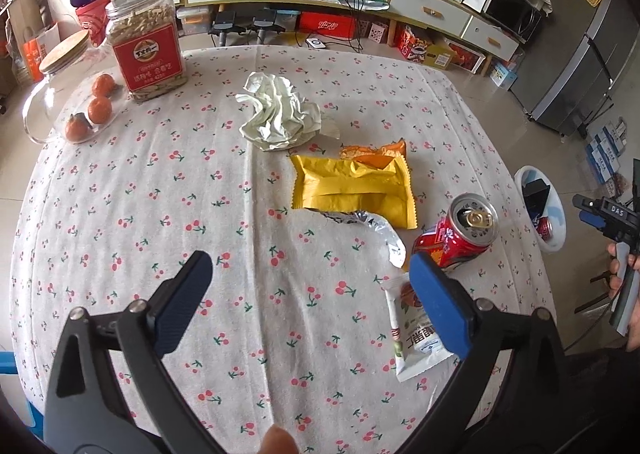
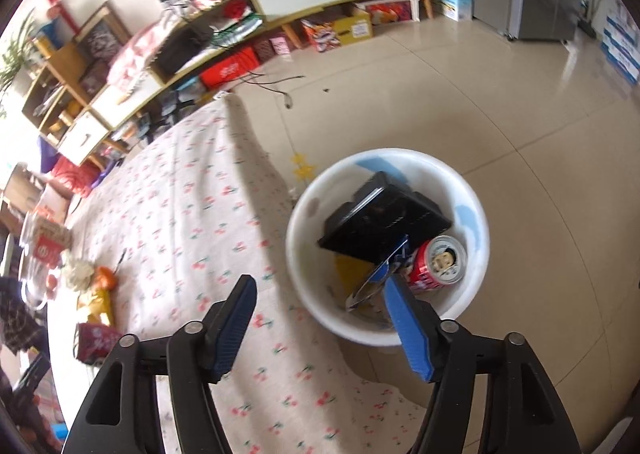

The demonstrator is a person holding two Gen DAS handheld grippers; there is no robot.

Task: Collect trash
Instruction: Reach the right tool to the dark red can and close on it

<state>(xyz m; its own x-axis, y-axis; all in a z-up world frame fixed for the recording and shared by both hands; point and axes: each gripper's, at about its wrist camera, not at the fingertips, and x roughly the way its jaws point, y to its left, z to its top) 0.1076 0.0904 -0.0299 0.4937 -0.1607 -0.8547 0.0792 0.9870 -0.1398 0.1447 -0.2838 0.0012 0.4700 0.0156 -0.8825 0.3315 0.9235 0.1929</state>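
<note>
The right hand-held gripper (image 2: 320,318) hangs open and empty above the bin (image 2: 476,222); the left hand-held gripper (image 1: 312,294), open, must next close on the can (image 1: 460,234) beside the bin.

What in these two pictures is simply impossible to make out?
- Left wrist view: most of the white sachet print, covered by the left gripper's finger.
- Right wrist view: the bucket bottom, hidden under a black tray and can.
- Right wrist view: table trash, blurred at the edge.

Cherry-print table (image 1: 160,214) bears crumpled paper (image 1: 280,112), yellow wrapper (image 1: 352,190), red can (image 1: 460,234)
</note>
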